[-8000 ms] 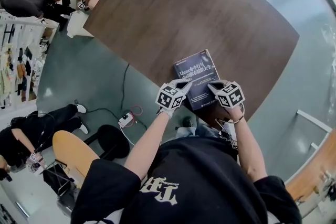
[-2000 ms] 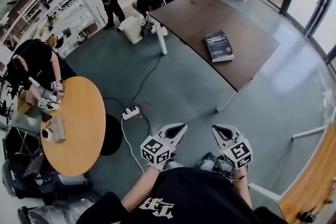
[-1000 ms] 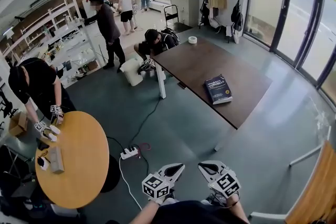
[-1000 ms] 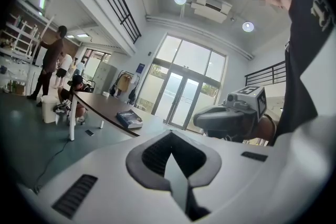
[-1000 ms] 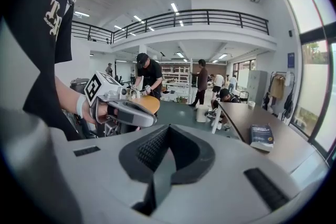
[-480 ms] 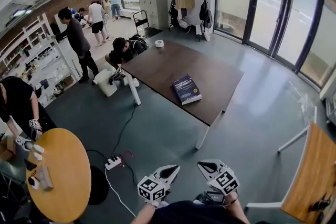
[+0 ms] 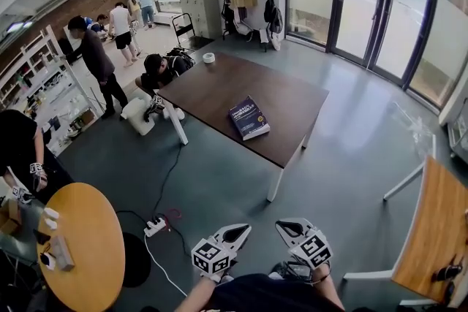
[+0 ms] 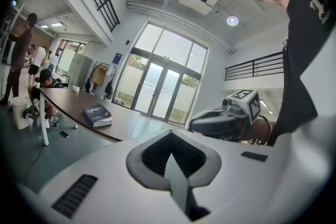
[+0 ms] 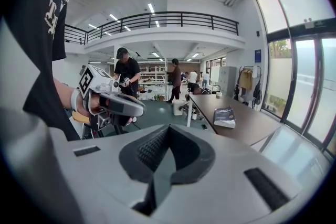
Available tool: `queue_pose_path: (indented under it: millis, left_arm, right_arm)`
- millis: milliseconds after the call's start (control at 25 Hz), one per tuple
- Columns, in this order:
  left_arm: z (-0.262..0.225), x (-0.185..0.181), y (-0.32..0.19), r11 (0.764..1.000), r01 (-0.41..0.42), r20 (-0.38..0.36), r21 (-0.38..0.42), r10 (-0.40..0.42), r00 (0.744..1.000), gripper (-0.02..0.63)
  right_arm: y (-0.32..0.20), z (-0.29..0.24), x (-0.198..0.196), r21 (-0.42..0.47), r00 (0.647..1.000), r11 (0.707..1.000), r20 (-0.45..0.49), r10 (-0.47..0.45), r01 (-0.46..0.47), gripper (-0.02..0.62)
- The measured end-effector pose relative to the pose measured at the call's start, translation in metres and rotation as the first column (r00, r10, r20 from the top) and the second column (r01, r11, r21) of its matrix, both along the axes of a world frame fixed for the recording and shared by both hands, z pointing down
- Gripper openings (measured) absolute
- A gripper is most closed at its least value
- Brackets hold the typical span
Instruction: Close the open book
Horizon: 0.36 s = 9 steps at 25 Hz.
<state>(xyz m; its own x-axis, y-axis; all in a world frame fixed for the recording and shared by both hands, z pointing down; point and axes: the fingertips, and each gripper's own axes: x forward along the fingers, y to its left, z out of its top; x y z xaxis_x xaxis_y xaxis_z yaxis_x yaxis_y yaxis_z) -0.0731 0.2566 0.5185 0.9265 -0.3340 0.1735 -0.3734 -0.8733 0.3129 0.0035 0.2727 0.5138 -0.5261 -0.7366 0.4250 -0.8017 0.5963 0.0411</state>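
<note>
The book is lying closed, cover up, on the dark desk, toward the desk's near long edge. Judging from that, the closing step is already done and nothing of the task is waiting. The person is standing well apart from the desk, holding the left gripper and the right gripper side by side close to the body, above the floor on the near side of the desk. Both pairs of jaws are clenched tip to tip, with nothing between them. No further move seems called for; touching the book again would be requiring a walk over to the desk first
</note>
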Motion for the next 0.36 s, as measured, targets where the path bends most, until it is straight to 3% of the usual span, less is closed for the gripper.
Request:
queue_pose_path:
  millis: [360]
  left_arm:
    - [-0.0015,-0.0019,0.0078,1.0,-0.008,-0.007,-0.004,0.008,1.0,0.005]
  right_arm:
    - [0.0075,-0.0007,-0.0004,-0.002,1.0,1.0,-0.008,0.017,-0.017,-0.013]
